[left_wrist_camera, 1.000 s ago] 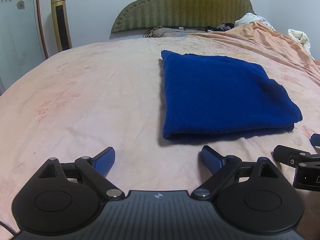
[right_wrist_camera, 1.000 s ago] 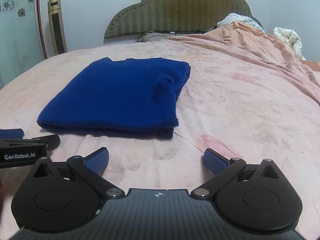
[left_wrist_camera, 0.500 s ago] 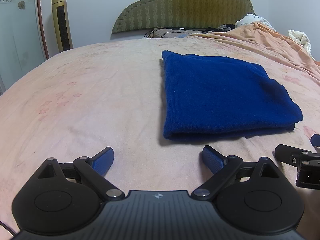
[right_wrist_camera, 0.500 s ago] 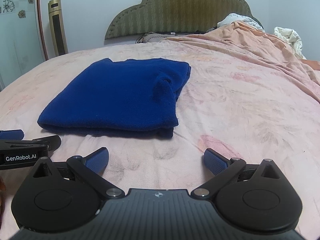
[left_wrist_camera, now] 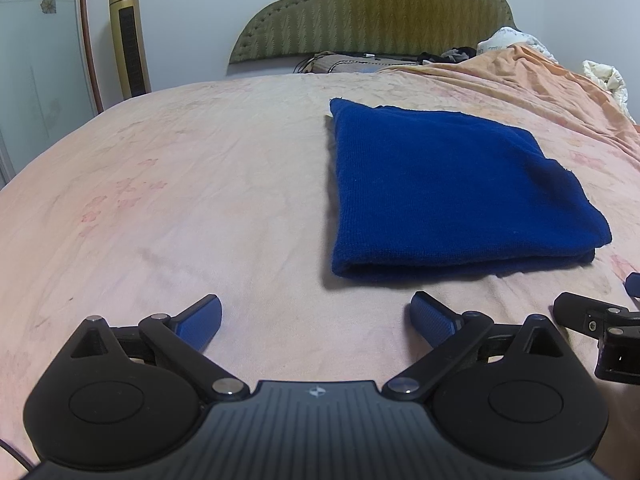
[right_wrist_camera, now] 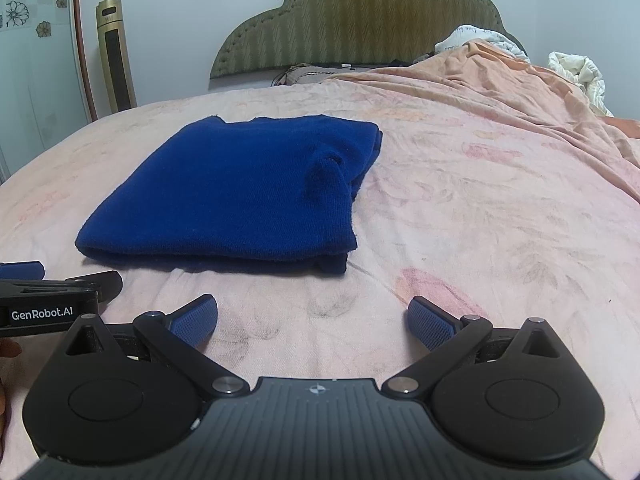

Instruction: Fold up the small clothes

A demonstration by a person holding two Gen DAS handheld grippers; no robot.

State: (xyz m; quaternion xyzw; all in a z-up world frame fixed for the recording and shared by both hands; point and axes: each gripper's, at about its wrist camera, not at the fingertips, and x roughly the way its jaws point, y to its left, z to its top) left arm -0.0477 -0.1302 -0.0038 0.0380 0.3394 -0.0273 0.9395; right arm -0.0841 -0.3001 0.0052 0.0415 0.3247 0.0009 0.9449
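Observation:
A dark blue knitted garment [left_wrist_camera: 448, 192] lies folded into a rough rectangle on the pink bedsheet [left_wrist_camera: 180, 208]. In the right wrist view the same garment [right_wrist_camera: 240, 196] sits ahead and to the left, with a small bump near its right edge. My left gripper [left_wrist_camera: 316, 322] hovers just short of the garment's near edge, its jaws opening wide with nothing between them. My right gripper [right_wrist_camera: 312, 320] stands open over bare sheet, nearer than the garment's right corner, and holds nothing. Each gripper's side shows at the edge of the other's view.
A padded olive headboard [left_wrist_camera: 372, 12] stands at the far end, with clutter at its foot. A rumpled orange cover [right_wrist_camera: 520, 92] rises at the right. A gold tower fan [left_wrist_camera: 128, 36] stands by the left wall. A fingertip [right_wrist_camera: 8, 350] shows at the left edge.
The left gripper's fingers have spread slightly wider. Both hands and the garment have kept their places.

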